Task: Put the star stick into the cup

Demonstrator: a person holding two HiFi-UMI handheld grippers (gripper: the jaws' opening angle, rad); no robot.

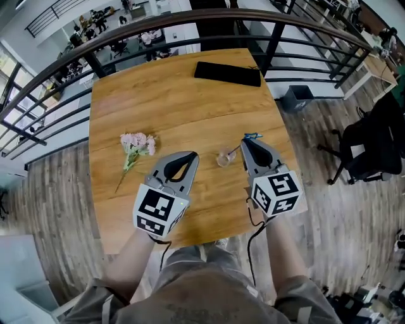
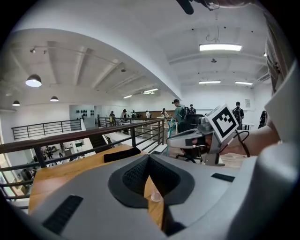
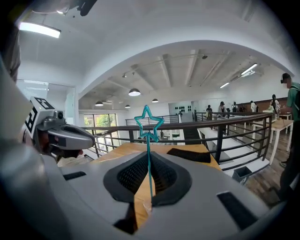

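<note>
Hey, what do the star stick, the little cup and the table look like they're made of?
Star stick: probably plastic, glossy teal, a thin rod with a hollow star outline on top.
Cup: clear plastic or glass, I cannot tell which; the tabletop shows through it.
Table: wood or wood veneer, light brown with visible grain and a smooth, slightly shiny finish.

no readable text or signs.

A pink flower sprig (image 1: 137, 145) lies on the left of the wooden counter (image 1: 190, 104). A flat black slab (image 1: 228, 73) rests by its far edge. A bin (image 1: 296, 98) stands near the railing (image 1: 190, 19), and a black chair (image 1: 370, 142) is further right.
</note>
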